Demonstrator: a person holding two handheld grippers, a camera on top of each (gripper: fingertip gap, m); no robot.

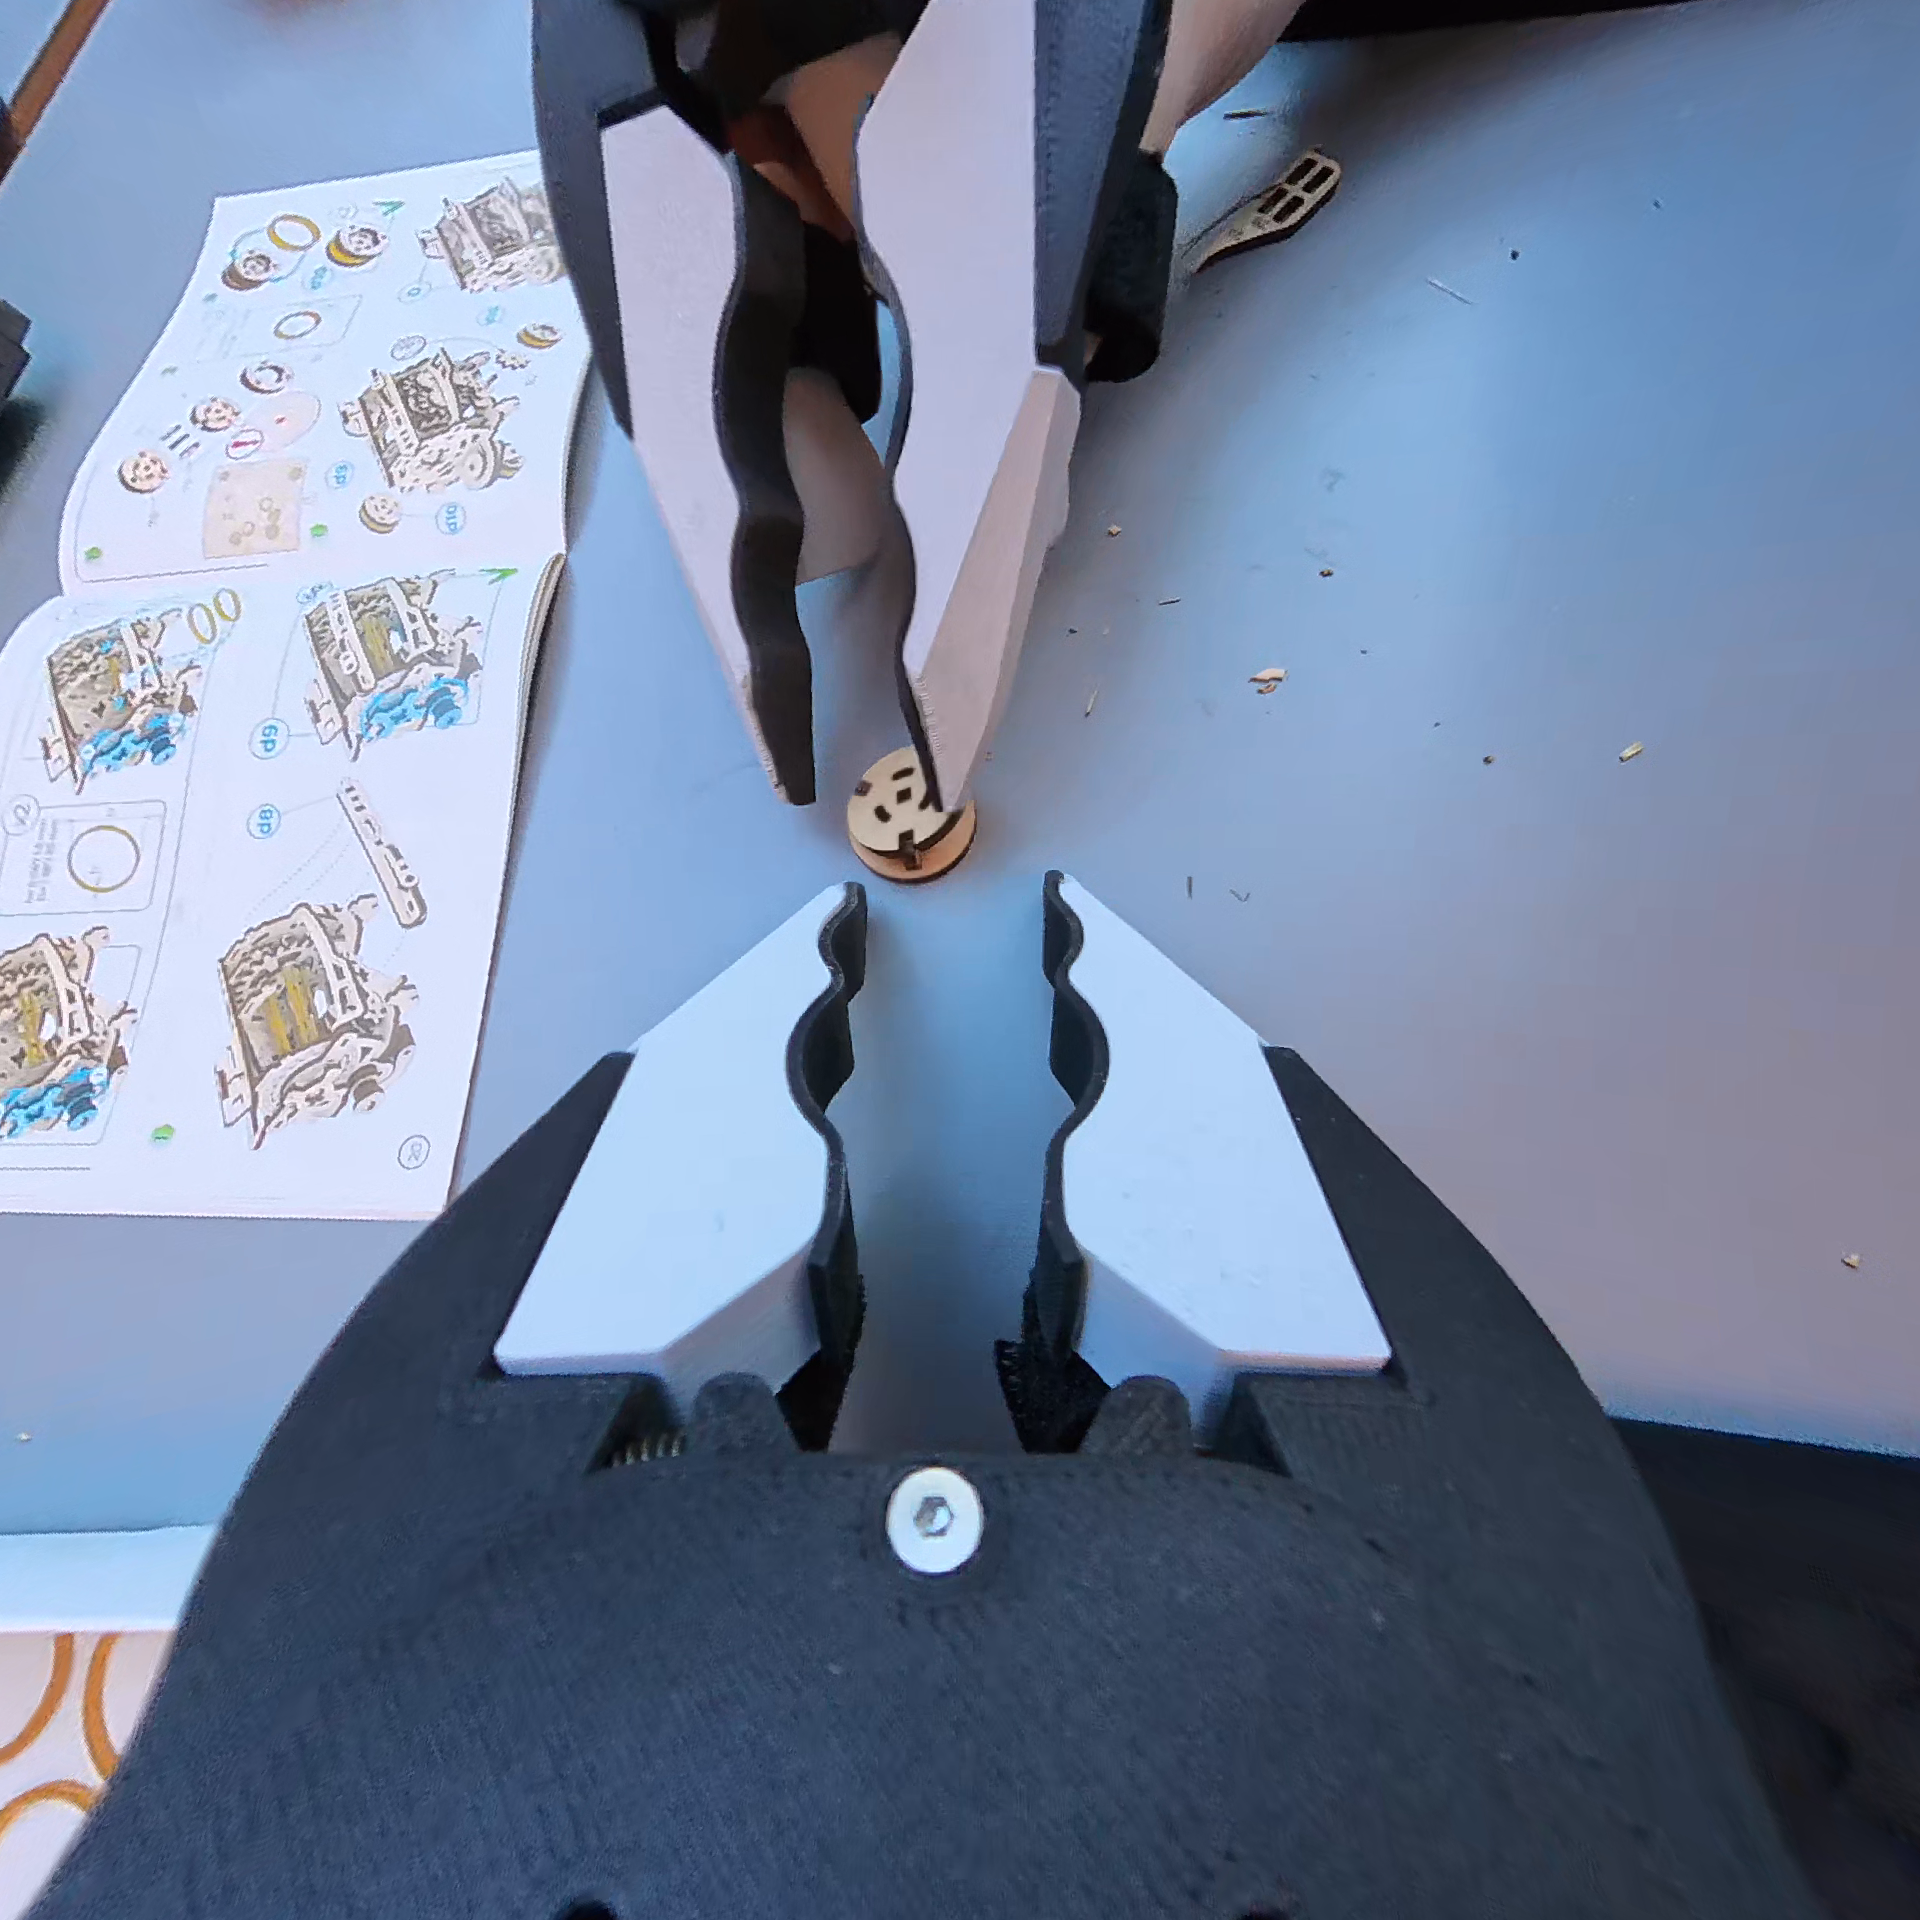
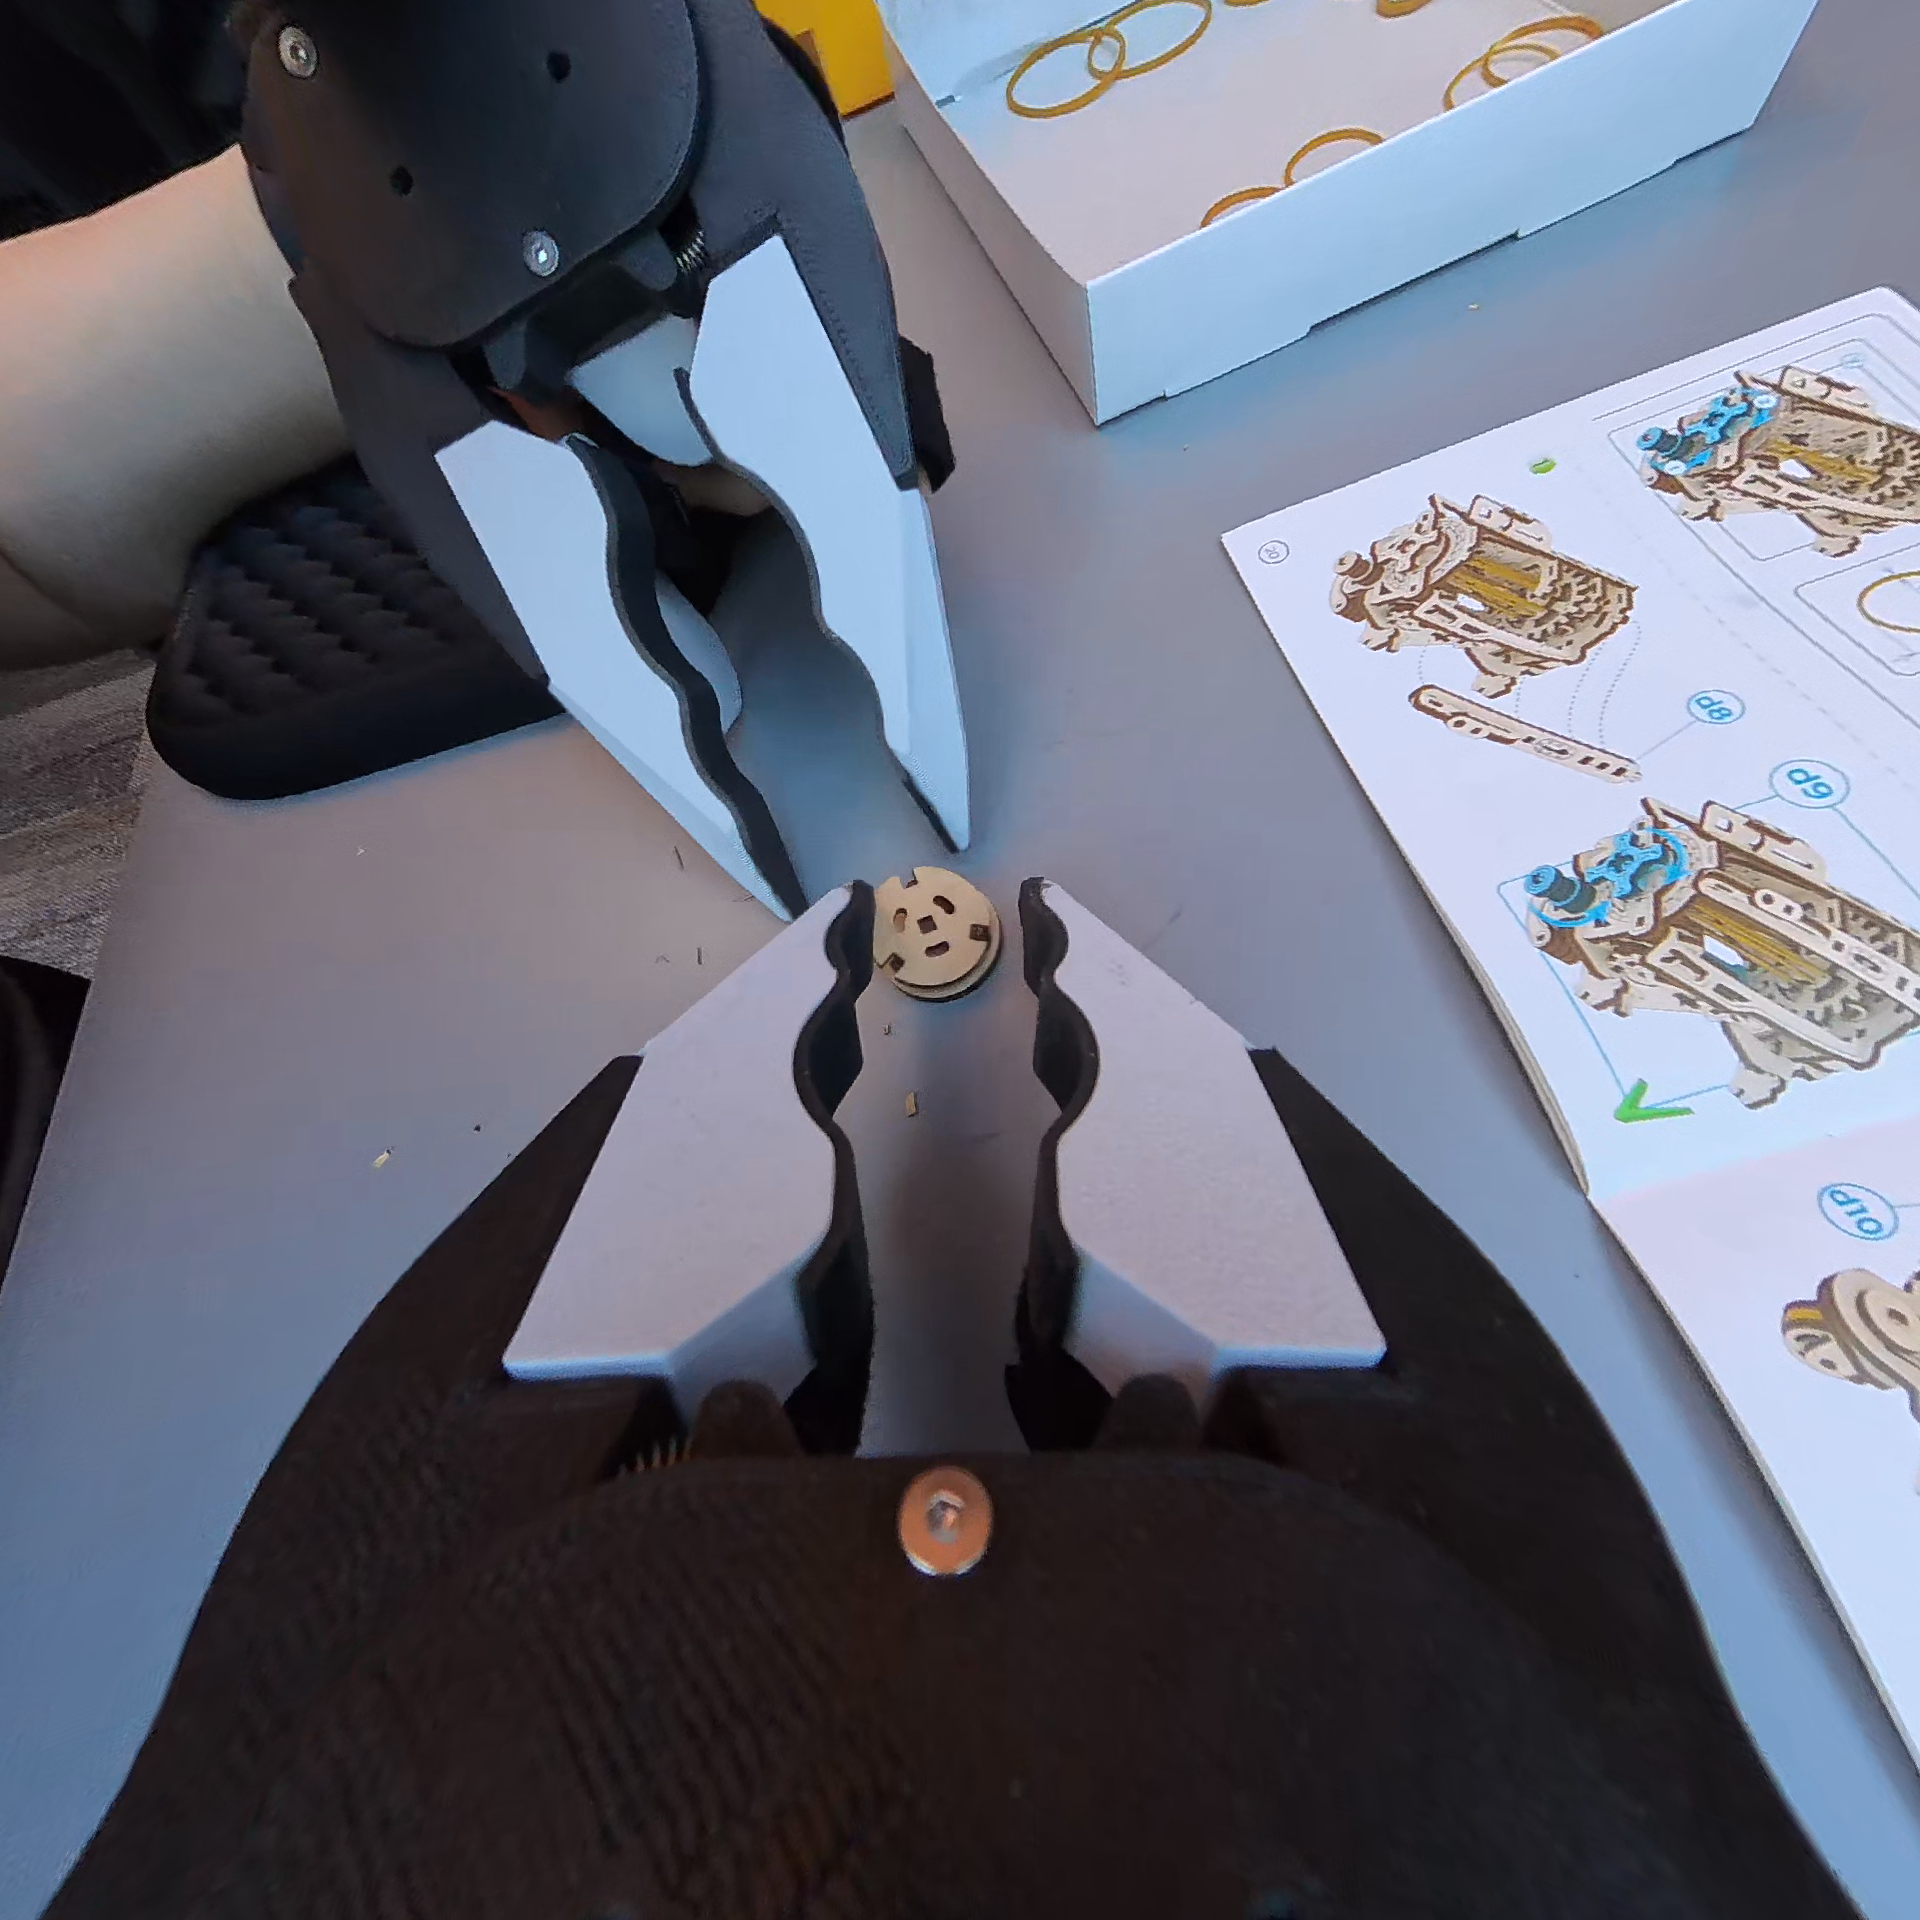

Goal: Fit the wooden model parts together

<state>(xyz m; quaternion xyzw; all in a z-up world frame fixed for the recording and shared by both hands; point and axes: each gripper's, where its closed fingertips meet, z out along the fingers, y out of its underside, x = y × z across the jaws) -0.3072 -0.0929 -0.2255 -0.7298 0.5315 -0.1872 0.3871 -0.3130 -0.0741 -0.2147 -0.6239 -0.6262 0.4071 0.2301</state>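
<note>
- Wooden disc [image 2: 935, 935] is a small round stack lying flat on the grey bench [image 2: 312, 987]. It looks like two round bits already pushed together, so I think that little part is built.
- My right gripper [image 2: 940, 899] has its jaws wide apart around the disc. The left fingertip [image 2: 854, 914] is just beside the disc edge, and the other tip is a bit away. Nothing is squeezed.
- My left gripper [image 1: 951, 894] points at the disc from the other side. Its jaws are apart too and hold nothing. The disc sits just past its tips.
- Both tools tilt down to the bench, tip to tip, with the disc between them.
- Off to the side, the instruction booklet [image 2: 1558, 831] lies open and shows a much bigger model. I think most of the building is still left.
- Farther off, a white box [image 2: 1195, 322] holds rubber bands [image 2: 1081, 73].
- Far across the bench I see another flat wooden piece [image 1: 1283, 203], not yet used, and small wood crumbs [image 1: 1268, 677].
</note>
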